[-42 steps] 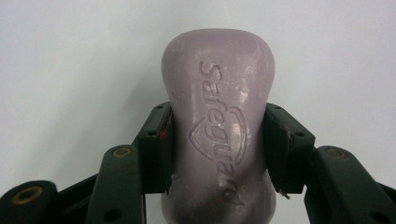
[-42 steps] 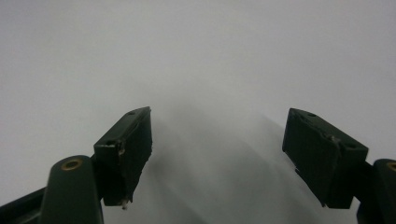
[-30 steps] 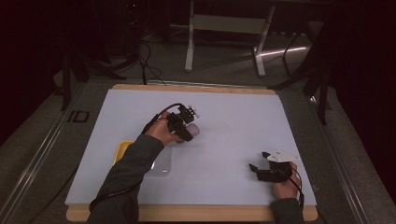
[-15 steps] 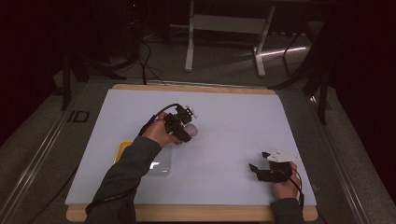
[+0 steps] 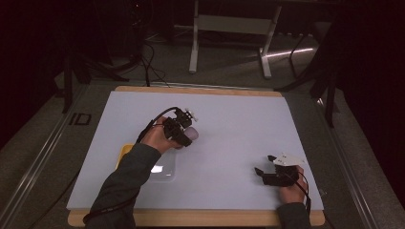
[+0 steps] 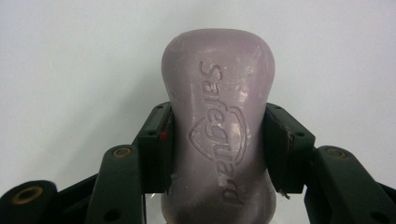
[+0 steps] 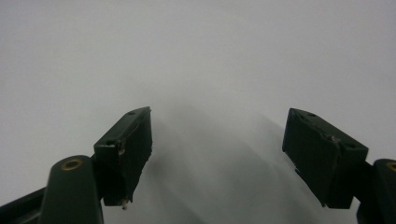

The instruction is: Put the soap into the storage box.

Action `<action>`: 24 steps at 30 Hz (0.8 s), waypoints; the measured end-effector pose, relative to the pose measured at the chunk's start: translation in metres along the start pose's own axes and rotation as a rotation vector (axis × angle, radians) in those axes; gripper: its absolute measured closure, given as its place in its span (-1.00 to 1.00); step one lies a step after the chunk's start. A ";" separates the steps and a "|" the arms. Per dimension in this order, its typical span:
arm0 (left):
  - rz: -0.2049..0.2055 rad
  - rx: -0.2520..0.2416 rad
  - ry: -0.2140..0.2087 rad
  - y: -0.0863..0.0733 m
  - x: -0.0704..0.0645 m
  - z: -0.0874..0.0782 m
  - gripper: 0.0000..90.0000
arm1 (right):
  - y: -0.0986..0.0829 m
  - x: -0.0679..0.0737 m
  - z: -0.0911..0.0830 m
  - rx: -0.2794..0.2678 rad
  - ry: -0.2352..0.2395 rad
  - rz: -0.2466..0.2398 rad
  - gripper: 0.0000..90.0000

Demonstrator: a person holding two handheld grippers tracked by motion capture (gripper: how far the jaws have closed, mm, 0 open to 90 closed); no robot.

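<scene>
A pale purple bar of soap, stamped "Safeguard", sits clamped between the two black jaws of my left gripper. In the high view that left gripper hangs over the middle left of the white table sheet, with the soap at its tip. A clear soap dish with a yellow part lies just beneath my left forearm. My right gripper rests near the front right of the sheet. Its jaws stand wide apart with nothing between them.
The white sheet covers a wooden tabletop whose edge shows along the front. Behind the table stand a white frame leg and cables on a dark floor.
My left gripper has drifted slightly toward the near side with the soap still in it. The right gripper has stayed in place.
</scene>
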State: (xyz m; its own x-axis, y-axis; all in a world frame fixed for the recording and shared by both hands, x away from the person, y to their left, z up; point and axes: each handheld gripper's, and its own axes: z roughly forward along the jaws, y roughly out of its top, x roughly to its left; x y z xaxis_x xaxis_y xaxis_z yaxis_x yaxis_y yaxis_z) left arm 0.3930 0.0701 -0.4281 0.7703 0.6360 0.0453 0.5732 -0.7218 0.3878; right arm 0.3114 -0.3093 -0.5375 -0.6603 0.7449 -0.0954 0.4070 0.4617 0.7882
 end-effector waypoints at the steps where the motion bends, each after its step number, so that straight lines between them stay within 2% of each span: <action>1: 0.000 0.000 0.002 -0.001 0.000 0.000 0.10 | 0.000 0.000 0.000 0.000 0.000 0.000 -0.47; 24: -0.058 -0.024 0.015 -0.017 0.000 -0.009 0.10 | 0.000 0.000 0.000 0.000 -0.002 -0.001 -0.47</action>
State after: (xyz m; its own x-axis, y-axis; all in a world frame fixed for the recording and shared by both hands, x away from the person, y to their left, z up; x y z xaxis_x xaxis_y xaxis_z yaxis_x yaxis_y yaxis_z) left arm 0.3805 0.0850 -0.4263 0.7316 0.6808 0.0354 0.6100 -0.6770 0.4119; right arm 0.3110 -0.3092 -0.5374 -0.6593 0.7455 -0.0976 0.4062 0.4624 0.7882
